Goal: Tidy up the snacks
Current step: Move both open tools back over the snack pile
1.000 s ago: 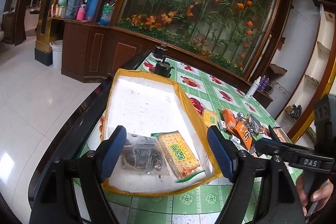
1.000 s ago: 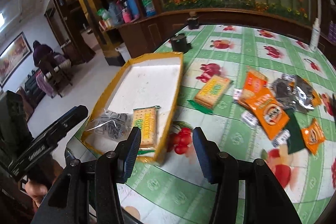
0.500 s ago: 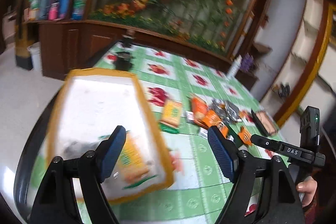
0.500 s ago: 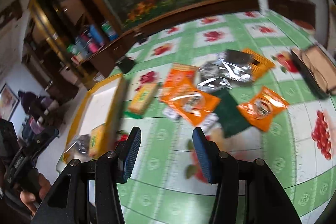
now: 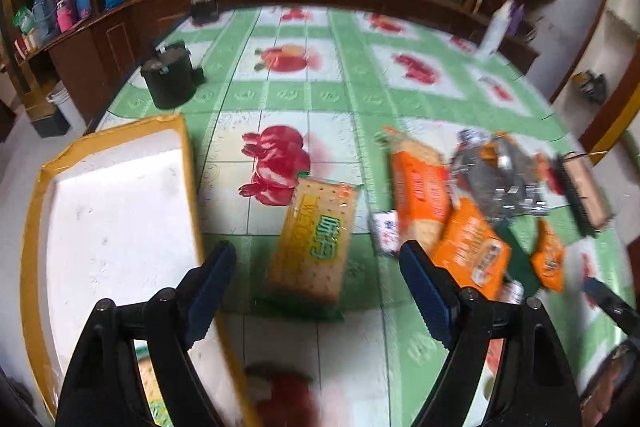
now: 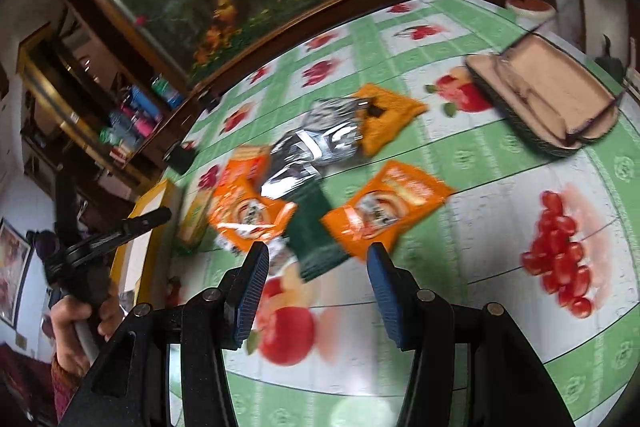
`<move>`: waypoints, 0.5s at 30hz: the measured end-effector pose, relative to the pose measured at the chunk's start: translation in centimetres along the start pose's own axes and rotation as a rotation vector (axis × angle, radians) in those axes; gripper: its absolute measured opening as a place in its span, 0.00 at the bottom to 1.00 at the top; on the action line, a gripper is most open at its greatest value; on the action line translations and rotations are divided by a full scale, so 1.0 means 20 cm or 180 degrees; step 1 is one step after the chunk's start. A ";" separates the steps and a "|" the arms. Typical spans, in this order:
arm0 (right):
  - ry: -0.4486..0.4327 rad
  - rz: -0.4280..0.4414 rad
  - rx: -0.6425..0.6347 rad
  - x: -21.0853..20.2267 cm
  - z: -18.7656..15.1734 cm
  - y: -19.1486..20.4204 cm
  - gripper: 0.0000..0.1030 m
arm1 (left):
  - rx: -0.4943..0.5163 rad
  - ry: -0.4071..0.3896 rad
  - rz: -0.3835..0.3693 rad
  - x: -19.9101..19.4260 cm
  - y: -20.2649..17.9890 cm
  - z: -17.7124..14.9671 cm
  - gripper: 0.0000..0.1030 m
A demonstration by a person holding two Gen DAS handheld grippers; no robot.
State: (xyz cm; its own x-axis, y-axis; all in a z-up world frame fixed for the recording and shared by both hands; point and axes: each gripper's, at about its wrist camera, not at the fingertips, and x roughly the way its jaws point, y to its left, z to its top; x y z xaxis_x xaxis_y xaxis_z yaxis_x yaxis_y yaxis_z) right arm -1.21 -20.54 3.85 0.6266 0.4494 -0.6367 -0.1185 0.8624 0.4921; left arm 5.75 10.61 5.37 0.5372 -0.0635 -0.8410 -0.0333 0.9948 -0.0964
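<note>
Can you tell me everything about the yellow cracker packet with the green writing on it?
The yellow cracker packet is a flat rectangle in shiny clear wrap, showing dotted crackers and big green letters, with a green strip at its near end. It lies flat on the green fruit-print tablecloth, slightly tilted, between the yellow-rimmed tray and the orange packets. Nothing grips it.

Only the yellow cracker pack point(image 5: 316, 235) shows lettering, big green characters, too smeared to actually read. Everything else is blur.

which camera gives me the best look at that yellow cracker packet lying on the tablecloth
The left wrist view: the yellow cracker packet lies face up between the open fingers, printing visible though blurred. The right wrist view shows only a thin, edge-on sliver.
</note>
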 end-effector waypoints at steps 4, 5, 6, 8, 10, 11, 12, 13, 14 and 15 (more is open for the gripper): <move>-0.0046 -0.0166 0.0102 -0.01 0.04 -0.11 0.57 | 0.0007 0.0245 0.0187 0.14 -0.03 0.03 0.81; -0.0036 -0.0200 0.0137 0.00 0.05 -0.14 0.57 | 0.0017 0.0297 0.0218 0.17 -0.04 0.03 0.81; -0.0027 -0.0217 0.0167 0.01 0.06 -0.15 0.57 | 0.0069 0.0340 0.0261 0.20 -0.06 0.02 0.80; 0.0000 -0.0254 0.0205 0.03 0.08 -0.18 0.57 | 0.0138 0.0346 0.0322 0.20 -0.08 0.01 0.78; 0.0034 -0.0305 0.0223 0.06 0.11 -0.19 0.57 | 0.0140 0.0401 0.0322 0.20 -0.10 0.03 0.67; 0.0062 -0.0336 0.0242 0.07 0.12 -0.19 0.57 | 0.0165 0.0427 0.0298 0.19 -0.11 0.02 0.61; 0.0086 -0.0350 0.0254 0.09 0.12 -0.20 0.57 | 0.0206 0.0443 0.0267 0.17 -0.14 0.01 0.43; 0.0126 -0.0373 0.0257 0.11 0.13 -0.19 0.57 | 0.0246 0.0470 0.0240 0.17 -0.15 0.00 0.44; 0.0161 -0.0412 0.0252 0.14 0.14 -0.19 0.57 | 0.0298 0.0490 0.0243 0.16 -0.18 -0.02 0.44; 0.0182 -0.0443 0.0256 0.15 0.14 -0.18 0.57 | 0.0371 0.0466 0.0284 0.15 -0.21 -0.04 0.44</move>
State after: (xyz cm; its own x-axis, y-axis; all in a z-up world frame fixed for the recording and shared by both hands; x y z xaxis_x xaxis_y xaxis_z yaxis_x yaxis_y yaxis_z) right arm 3.30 -22.98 1.73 0.5874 0.3414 -0.7337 0.0299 0.8969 0.4412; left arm 6.80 6.25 2.73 0.4079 0.0229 -0.9127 0.0271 0.9989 0.0372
